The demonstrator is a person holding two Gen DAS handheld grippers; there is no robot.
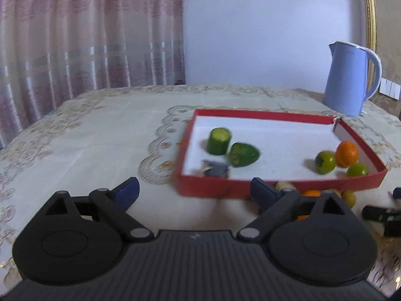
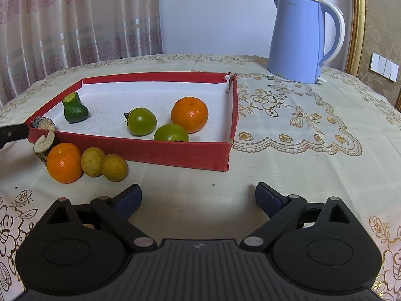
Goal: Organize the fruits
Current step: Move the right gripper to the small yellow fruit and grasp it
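Fruits are lying partly inside and partly outside a red tray (image 2: pixel 175 154) that is sitting on a table covered with a cream embroidered cloth (image 2: pixel 288 175). Behind the tray's far right corner, a blue kettle (image 2: pixel 298 37) is standing upright on the cloth, well apart from the fruit. Inside the tray, on its white floor, an orange (image 2: pixel 189 114) is resting near the right wall, touching or nearly touching a green tomato (image 2: pixel 171 133) in front of it, with a second green tomato (image 2: pixel 141 121) just to the left. Toward the tray's left side, a cut cucumber piece (image 1: pixel 218 141) is standing upright beside a green pepper-like piece (image 1: pixel 244 154). A small dark cut piece (image 1: pixel 216 170) is lying at the near left corner. Outside the tray, against its front wall, a second orange (image 2: pixel 64 162) is sitting beside two yellowish round fruits (image 2: pixel 104 164), with another cut piece (image 2: pixel 45 144) leaning at the corner. The left gripper (image 1: pixel 195 188) is hovering before the tray with its jaws spread wide and nothing between them. The right gripper (image 2: pixel 198 195) is hanging over bare cloth, its jaws likewise wide and holding nothing.
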